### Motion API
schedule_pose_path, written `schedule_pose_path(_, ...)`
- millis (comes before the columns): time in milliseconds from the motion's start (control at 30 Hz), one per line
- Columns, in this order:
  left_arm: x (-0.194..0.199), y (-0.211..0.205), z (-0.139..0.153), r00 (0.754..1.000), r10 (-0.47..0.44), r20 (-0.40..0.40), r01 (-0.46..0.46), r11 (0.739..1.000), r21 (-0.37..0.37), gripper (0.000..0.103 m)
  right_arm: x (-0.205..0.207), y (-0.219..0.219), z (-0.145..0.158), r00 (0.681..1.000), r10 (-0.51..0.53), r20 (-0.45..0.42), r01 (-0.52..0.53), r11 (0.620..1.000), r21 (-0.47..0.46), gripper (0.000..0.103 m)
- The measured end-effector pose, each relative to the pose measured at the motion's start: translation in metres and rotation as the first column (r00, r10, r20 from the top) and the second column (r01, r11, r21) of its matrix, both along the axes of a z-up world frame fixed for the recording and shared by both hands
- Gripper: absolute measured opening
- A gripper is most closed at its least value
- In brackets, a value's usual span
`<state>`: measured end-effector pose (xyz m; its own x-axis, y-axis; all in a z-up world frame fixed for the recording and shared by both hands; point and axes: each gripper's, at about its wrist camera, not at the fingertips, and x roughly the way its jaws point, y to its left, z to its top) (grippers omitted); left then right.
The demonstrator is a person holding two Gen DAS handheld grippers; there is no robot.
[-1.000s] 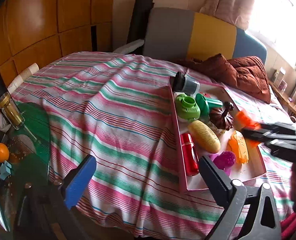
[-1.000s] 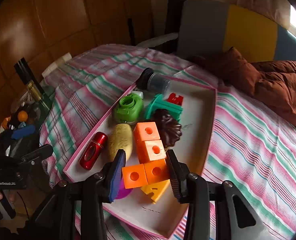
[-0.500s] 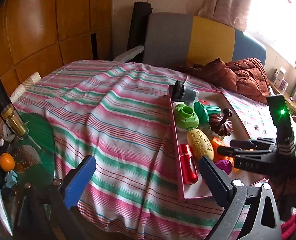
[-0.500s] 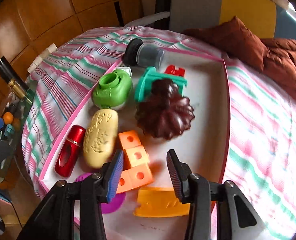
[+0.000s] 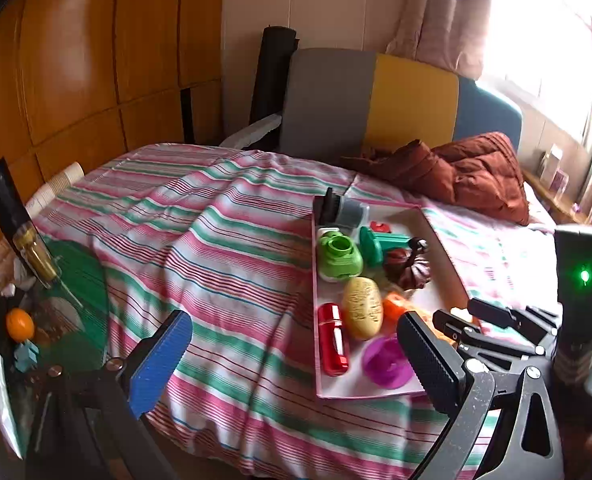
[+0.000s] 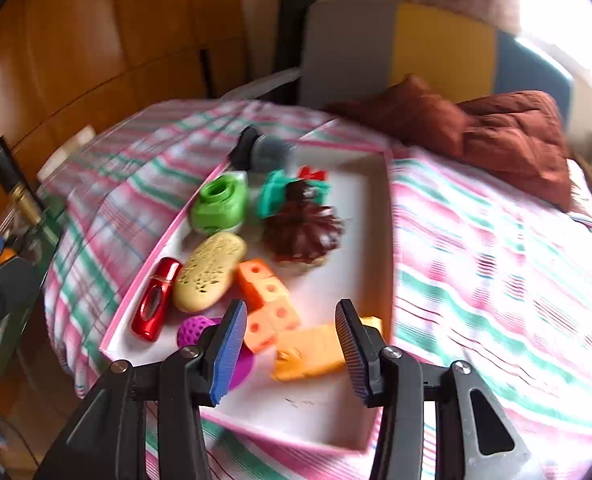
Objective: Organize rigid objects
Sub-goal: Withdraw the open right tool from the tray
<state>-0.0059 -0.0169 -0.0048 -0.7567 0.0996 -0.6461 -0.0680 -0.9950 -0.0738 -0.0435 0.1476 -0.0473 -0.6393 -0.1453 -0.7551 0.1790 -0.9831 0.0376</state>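
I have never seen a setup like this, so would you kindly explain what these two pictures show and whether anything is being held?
There is no robot: a person carries a hand-held claw in each hand, each with a fisheye camera looking along its fingers. One picture comes from the left claw, which is open and empty over the striped bedspread. The other comes from the right claw, whose jaws are opening just above the orange block chain without pressing it. The white tray also holds a red bottle, a green toy and a brown pumpkin.
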Motion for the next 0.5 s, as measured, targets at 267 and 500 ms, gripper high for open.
schedule_pose_path(267,0.011,0.011,0.001,1.0,0.014,0.016,-0.014,1.0,0.008,0.103,0.031,0.024,0.012,0.992,-0.119,-0.042,0.117,0.993,-0.027,0.046)
schedule_pose_path(500,0.019,0.018,-0.001,1.0,0.018,-0.012,-0.018,0.999,-0.038,0.103,0.042,0.029,0.019,0.989,-0.136,-0.064,0.134,0.99,-0.035,0.046)
